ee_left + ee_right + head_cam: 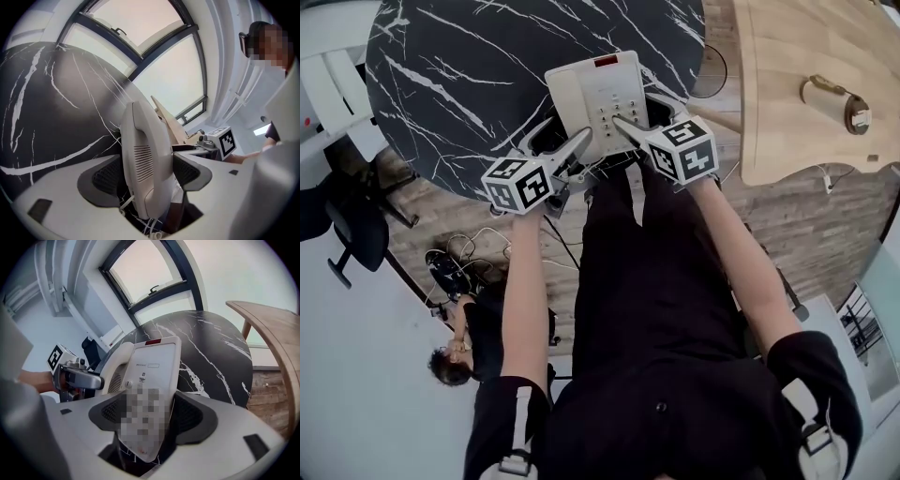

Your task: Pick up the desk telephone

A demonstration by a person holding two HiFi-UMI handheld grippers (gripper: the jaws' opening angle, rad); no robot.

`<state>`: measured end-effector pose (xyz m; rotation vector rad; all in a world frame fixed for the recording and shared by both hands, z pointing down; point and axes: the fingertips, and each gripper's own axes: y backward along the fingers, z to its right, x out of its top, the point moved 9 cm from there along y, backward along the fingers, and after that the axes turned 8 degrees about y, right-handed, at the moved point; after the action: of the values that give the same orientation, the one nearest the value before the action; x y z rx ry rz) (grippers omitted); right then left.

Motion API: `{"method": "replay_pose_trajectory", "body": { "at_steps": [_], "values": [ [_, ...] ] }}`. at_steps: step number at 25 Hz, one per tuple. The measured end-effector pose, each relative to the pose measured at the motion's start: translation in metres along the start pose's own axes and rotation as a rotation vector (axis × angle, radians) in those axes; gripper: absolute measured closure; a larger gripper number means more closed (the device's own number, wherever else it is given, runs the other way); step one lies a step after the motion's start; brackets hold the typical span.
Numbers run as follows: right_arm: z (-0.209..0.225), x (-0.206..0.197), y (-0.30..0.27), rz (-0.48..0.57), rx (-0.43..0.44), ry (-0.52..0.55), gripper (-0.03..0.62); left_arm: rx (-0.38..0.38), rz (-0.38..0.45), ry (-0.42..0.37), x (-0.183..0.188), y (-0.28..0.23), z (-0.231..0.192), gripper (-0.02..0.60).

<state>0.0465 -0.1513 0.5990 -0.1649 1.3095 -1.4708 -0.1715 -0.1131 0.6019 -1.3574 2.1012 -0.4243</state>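
Observation:
A white desk telephone [605, 98] lies near the front edge of the round black marble table [469, 75]. My left gripper [558, 136] reaches in from the left, and its handset [145, 159] stands between the wide jaws; a gap shows beside the left pad. My right gripper [642, 111] comes from the right and straddles the keypad body [154, 366]. Its pads flank the body without visibly squeezing it. Both grippers are open. Each gripper's marker cube shows in the other's view: the right gripper's cube [220, 143] and the left gripper's cube [58, 357].
A wooden table [797, 84] with a small roll [834, 101] stands close to the right. A dark office chair [347, 225] and loose cables [464, 253] are on the floor at the left. Another person [459, 347] sits low beside them.

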Motion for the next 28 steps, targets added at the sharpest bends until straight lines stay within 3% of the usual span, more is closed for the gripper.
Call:
{"method": "replay_pose_trajectory", "body": {
  "at_steps": [4, 12, 19, 24, 28],
  "values": [
    [0.002, -0.003, -0.004, -0.012, -0.011, -0.009, 0.293, -0.037, -0.011, 0.086, -0.003, -0.003, -0.006, 0.222],
    [0.006, -0.004, -0.007, -0.004, 0.017, -0.031, 0.292, -0.102, -0.03, 0.089, -0.001, -0.006, -0.011, 0.221],
    [0.005, -0.004, -0.005, -0.006, 0.001, -0.041, 0.292, -0.073, -0.024, 0.092, -0.002, -0.005, -0.007, 0.244],
    [0.003, -0.004, -0.005, -0.034, -0.011, -0.064, 0.295, -0.041, -0.076, 0.096, 0.0, -0.005, -0.003, 0.259],
    [0.001, 0.001, 0.002, -0.026, -0.013, -0.08, 0.296, -0.043, -0.057, 0.106, 0.004, 0.0, 0.004, 0.262]
  ]
}}
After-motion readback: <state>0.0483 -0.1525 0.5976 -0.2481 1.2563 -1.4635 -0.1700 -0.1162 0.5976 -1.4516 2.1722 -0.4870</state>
